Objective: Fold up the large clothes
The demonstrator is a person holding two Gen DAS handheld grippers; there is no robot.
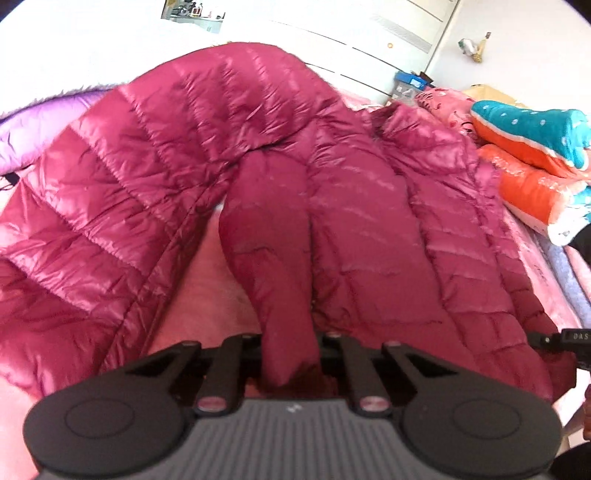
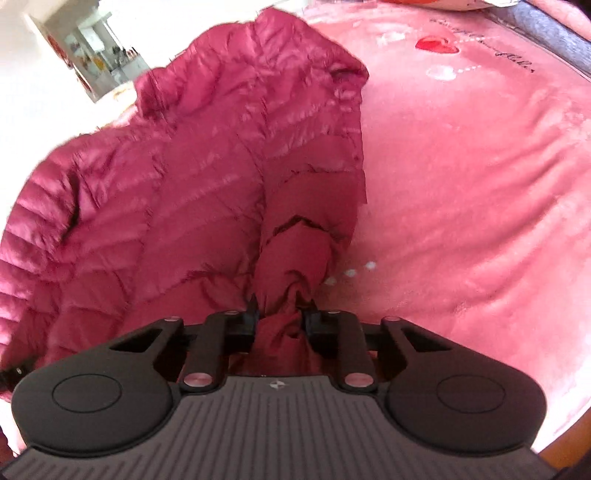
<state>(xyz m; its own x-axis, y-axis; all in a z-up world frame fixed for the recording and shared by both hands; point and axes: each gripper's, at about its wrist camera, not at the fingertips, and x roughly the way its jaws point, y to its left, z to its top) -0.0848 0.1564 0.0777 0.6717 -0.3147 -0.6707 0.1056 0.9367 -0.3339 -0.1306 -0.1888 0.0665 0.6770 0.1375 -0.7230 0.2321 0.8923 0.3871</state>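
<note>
A shiny magenta quilted down jacket [image 1: 207, 155] lies spread and partly lifted over a pink bed blanket [image 1: 221, 280]. My left gripper [image 1: 290, 354] is shut on a bunched fold of the jacket's fabric, which rises from its jaws. In the right wrist view the same jacket [image 2: 207, 155] hangs up and left from my right gripper [image 2: 280, 319], which is shut on a twisted bunch of its edge. The jacket's collar [image 2: 343, 66] stands at the top. The fingertips of both grippers are mostly buried in fabric.
Pink fleece blanket [image 2: 461, 177] with heart print covers the bed to the right. Folded orange and teal bedding [image 1: 535, 147] is stacked at the right. A purple garment [image 1: 44, 122] lies at the left. White wardrobe doors [image 1: 369, 33] stand behind.
</note>
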